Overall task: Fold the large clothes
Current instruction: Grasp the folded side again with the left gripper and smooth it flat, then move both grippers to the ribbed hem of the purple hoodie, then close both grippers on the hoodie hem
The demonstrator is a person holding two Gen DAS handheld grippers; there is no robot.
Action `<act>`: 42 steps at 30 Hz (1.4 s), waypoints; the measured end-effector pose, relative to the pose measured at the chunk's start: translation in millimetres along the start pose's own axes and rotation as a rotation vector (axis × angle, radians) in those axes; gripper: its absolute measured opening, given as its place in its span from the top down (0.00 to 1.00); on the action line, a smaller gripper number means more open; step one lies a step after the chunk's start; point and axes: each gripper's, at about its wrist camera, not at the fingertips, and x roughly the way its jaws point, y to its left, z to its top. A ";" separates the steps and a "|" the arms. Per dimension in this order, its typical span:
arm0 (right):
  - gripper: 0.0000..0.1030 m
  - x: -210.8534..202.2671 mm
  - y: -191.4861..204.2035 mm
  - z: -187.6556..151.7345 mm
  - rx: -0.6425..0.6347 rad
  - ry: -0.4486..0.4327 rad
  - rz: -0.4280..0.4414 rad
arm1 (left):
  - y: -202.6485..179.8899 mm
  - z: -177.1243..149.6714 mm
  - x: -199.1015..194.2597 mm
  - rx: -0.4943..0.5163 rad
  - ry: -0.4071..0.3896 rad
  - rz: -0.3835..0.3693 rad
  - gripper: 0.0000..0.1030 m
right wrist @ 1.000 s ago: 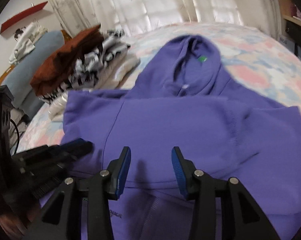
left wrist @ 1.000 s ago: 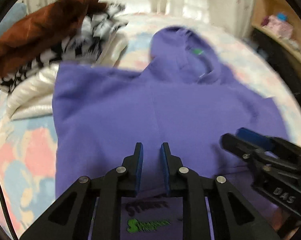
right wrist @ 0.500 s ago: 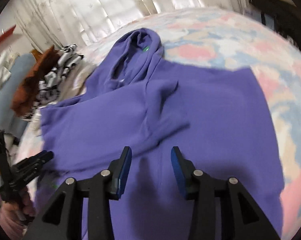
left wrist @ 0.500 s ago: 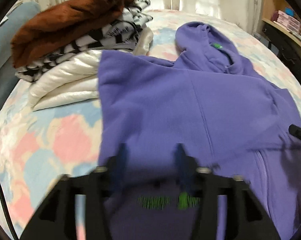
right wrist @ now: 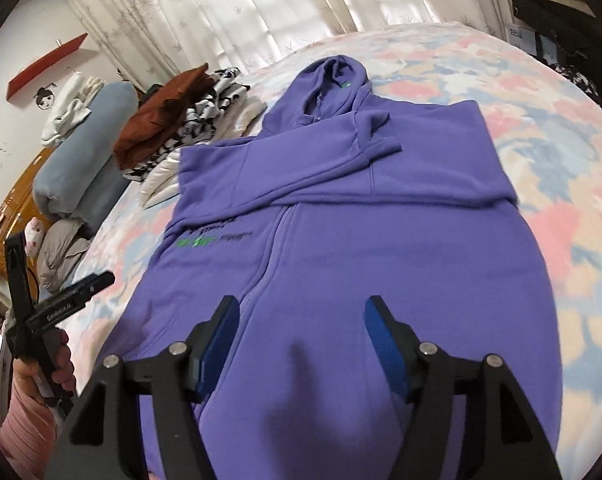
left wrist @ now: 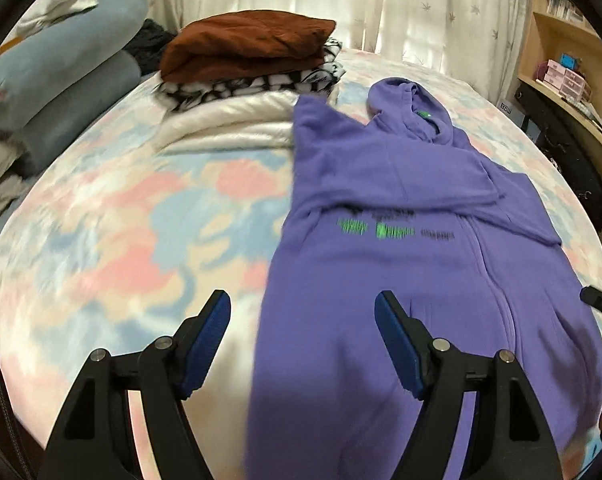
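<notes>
With both jaws having just been opening and nothing between them, the left gripper [left wrist: 301, 344] and right gripper [right wrist: 301, 340] are hovering over the purple hoodie's [right wrist: 361, 248] lower half; the sleeve folds are judged finished. The hoodie is lying flat on the bed [left wrist: 121, 220], sleeves crossed over its chest.

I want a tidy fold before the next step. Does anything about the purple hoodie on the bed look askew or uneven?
Mostly tidy: the purple hoodie lies flat with both sleeves folded across the chest. One cuff sticks up rumpled near the hood, and the sleeves overlap unevenly. Both grippers hang open above the hem.
</notes>
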 end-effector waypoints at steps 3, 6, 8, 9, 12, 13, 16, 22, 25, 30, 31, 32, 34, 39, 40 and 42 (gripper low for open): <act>0.37 -22.8 -2.9 -15.7 0.025 -0.020 -0.001 | 14.5 -26.9 -13.1 -0.019 0.038 0.001 0.29; 0.37 -40.9 -9.6 -31.3 0.051 -0.033 -0.008 | 26.9 -47.6 -15.8 -0.050 0.083 -0.009 0.29; 0.37 -51.1 -14.4 -42.8 0.068 -0.034 -0.018 | 32.4 -57.6 -14.8 -0.071 0.106 -0.033 0.29; 0.37 -54.7 -17.3 -45.9 0.075 -0.036 -0.024 | 35.0 -63.0 -13.7 -0.080 0.119 -0.051 0.29; 0.37 -69.5 -26.4 -59.3 0.094 -0.049 -0.056 | 38.8 -74.1 -12.6 -0.099 0.136 -0.092 0.29; 0.37 -73.6 -28.7 -64.4 0.099 -0.050 -0.066 | 39.7 -77.6 -13.6 -0.103 0.132 -0.102 0.29; 0.37 -84.5 -40.3 -78.7 0.114 -0.050 -0.094 | 40.1 -84.1 -18.3 -0.096 0.119 -0.139 0.29; 0.37 -106.6 -74.9 -101.5 0.140 -0.051 -0.155 | 47.4 -90.5 -19.2 -0.111 0.111 -0.268 0.29; 0.37 -119.7 -95.1 -113.3 0.172 -0.053 -0.159 | 54.0 -91.6 -12.5 -0.132 0.123 -0.328 0.29; 0.37 -119.6 -129.9 -122.7 0.257 -0.038 -0.051 | 56.0 -83.4 4.0 -0.131 0.148 -0.415 0.28; 0.37 -116.8 -133.3 -124.1 0.265 -0.036 -0.008 | 55.1 -81.5 7.5 -0.122 0.153 -0.428 0.28; 0.36 -112.6 -135.3 -124.8 0.272 -0.034 0.032 | 54.1 -80.0 11.0 -0.111 0.158 -0.436 0.28; 0.36 -101.5 -137.6 -125.0 0.283 -0.019 0.101 | 51.5 -77.2 18.5 -0.085 0.166 -0.456 0.28; 0.36 -80.5 -139.7 -118.2 0.266 -0.016 0.218 | 49.5 -77.1 24.8 -0.019 0.164 -0.521 0.28; 0.37 -77.1 -138.6 -115.9 0.255 -0.017 0.236 | 49.0 -77.6 24.4 -0.003 0.163 -0.536 0.28; 0.37 -68.8 -136.4 -110.2 0.228 -0.014 0.260 | 49.8 -78.3 23.2 0.009 0.159 -0.571 0.28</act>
